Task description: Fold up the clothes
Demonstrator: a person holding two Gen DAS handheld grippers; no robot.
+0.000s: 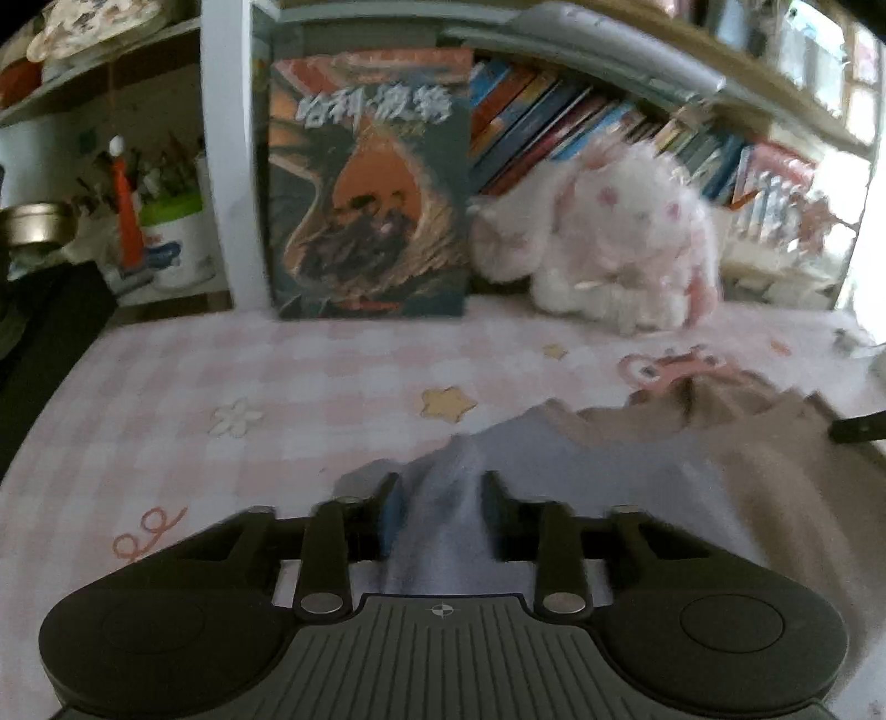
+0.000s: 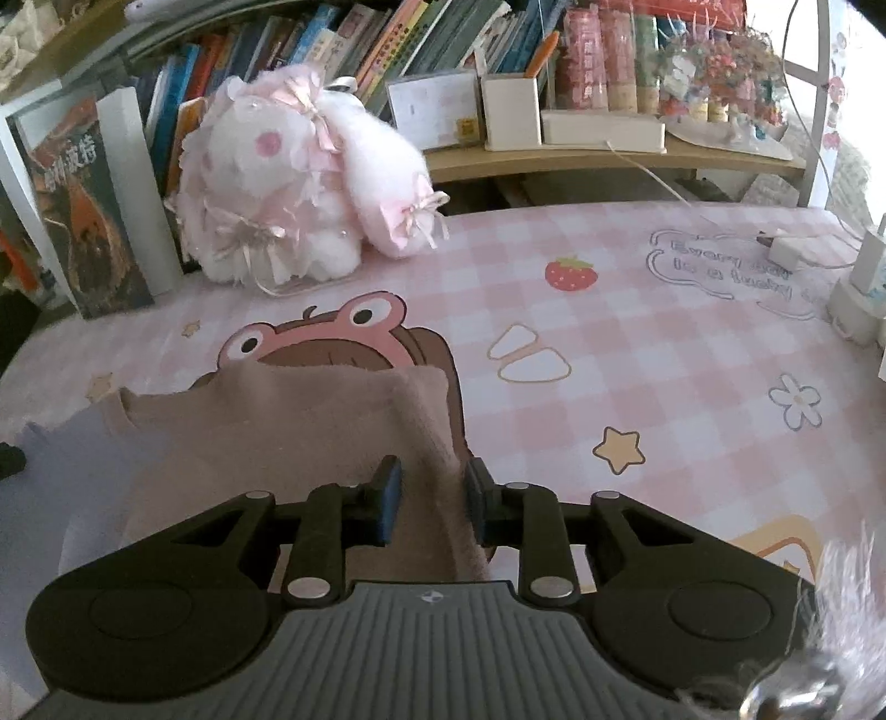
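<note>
1. Left wrist view: left claw [image 1: 441,501], its two fingers closed onto a raised ridge of pale lavender fabric of the garment [image 1: 637,476]. The garment lies on the tabletop [image 1: 221,376], which is covered in pink check, and turns beige-brown toward the right. A book [image 1: 368,183] stands upright at the back, with a white-and-pink plush toy [image 1: 603,238] just beside it. The view is blurred.
2. Right wrist view: right claw [image 2: 430,498], fingers pinched on the beige-brown edge of the garment [image 2: 288,432], which overlaps a printed frog figure [image 2: 332,332] on the tabletop [image 2: 637,360]. The plush toy [image 2: 288,183] sits near the back, before a row of books [image 2: 387,44]. A charger [image 2: 786,252] with a cable lies far right.
</note>
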